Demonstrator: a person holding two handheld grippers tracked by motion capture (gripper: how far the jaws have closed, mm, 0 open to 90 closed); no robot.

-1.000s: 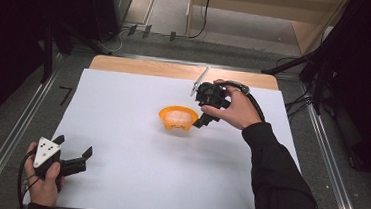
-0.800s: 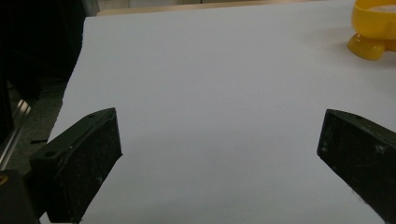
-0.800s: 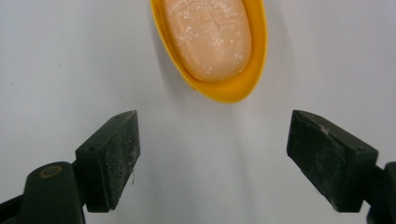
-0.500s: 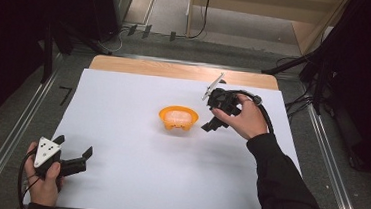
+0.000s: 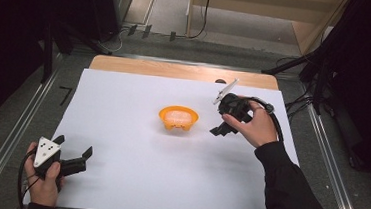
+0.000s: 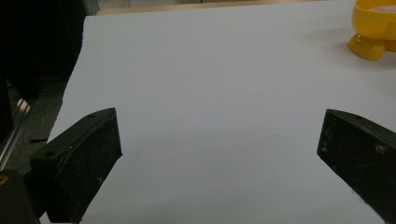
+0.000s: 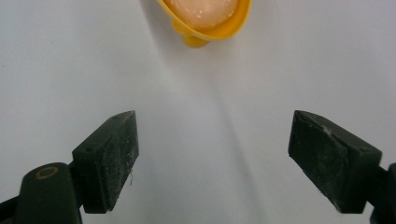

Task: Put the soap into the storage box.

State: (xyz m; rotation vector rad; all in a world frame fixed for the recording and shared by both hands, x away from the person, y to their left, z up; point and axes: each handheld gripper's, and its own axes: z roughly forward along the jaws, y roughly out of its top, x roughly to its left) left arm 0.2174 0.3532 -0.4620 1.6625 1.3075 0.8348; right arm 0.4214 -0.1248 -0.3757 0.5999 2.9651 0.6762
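The right claw had drawn back from the bowl toward the surface's right edge, jaws apart w/ nothing between. The bowl stayed mid-sheet, untouched. The left claw hadn't moved: near-left corner, jaws wide apart, empty.

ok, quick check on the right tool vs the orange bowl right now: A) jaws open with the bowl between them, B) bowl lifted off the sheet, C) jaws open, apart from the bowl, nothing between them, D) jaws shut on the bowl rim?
C: the right gripper view shows the right tool with jaws spread over bare white sheet, and the orange bowl sits beyond them, untouched.
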